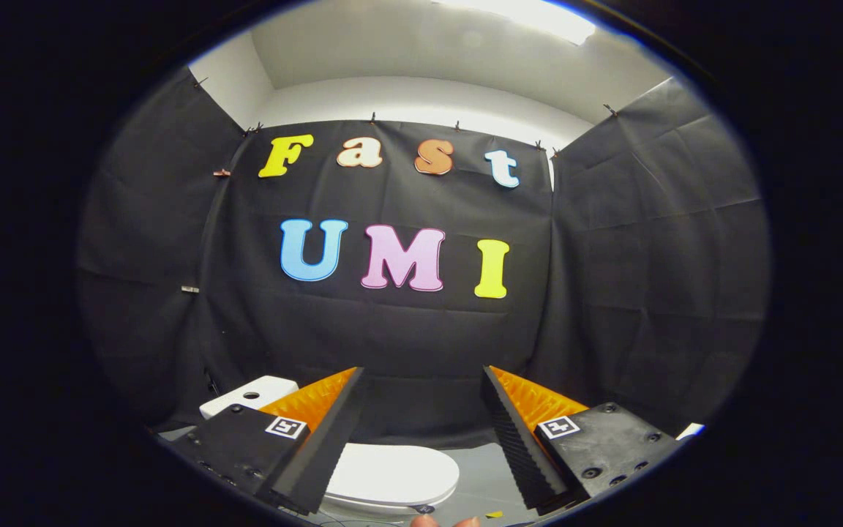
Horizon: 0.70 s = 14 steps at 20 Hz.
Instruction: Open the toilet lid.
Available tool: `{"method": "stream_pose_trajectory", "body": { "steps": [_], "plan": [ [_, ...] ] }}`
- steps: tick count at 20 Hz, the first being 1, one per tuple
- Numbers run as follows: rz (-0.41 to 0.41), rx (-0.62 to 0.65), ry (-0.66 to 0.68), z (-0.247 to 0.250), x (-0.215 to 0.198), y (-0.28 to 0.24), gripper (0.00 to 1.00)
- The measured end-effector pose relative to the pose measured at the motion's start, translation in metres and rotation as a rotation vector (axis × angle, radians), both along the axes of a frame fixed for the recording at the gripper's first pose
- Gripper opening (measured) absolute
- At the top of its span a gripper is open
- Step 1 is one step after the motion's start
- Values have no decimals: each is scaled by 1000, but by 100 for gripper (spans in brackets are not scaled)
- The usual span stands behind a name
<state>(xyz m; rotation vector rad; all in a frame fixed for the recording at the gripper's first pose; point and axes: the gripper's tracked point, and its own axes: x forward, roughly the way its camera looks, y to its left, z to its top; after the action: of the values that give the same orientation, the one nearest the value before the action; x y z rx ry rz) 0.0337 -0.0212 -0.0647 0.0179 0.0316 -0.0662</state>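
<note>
A white toilet stands low ahead, below and beyond my fingers. Its lid [391, 474] lies flat and closed over the bowl, partly hidden by my left finger [319, 432]. The white cistern [249, 396] with a round flush button rises behind that finger, against the black cloth wall. My gripper [421, 380] is held well above the toilet with its two black, orange-backed fingers spread wide apart and nothing between them. The right finger [516, 432] is off to the right of the lid.
Black cloth walls close the booth on the left, back and right. A grey floor [491, 476] shows to the right of the toilet. Fingertips of a person's hand [425, 521] peek in beneath the gripper. A small yellow scrap [494, 514] lies on the floor.
</note>
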Motion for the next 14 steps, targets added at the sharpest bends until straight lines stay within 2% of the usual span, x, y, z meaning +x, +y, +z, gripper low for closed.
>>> {"method": "stream_pose_trajectory", "body": {
  "steps": [6,14],
  "plan": [
    [14,9,19,-94,20,0,99],
    [57,114,204,-251,33,6,99]
  ]
}}
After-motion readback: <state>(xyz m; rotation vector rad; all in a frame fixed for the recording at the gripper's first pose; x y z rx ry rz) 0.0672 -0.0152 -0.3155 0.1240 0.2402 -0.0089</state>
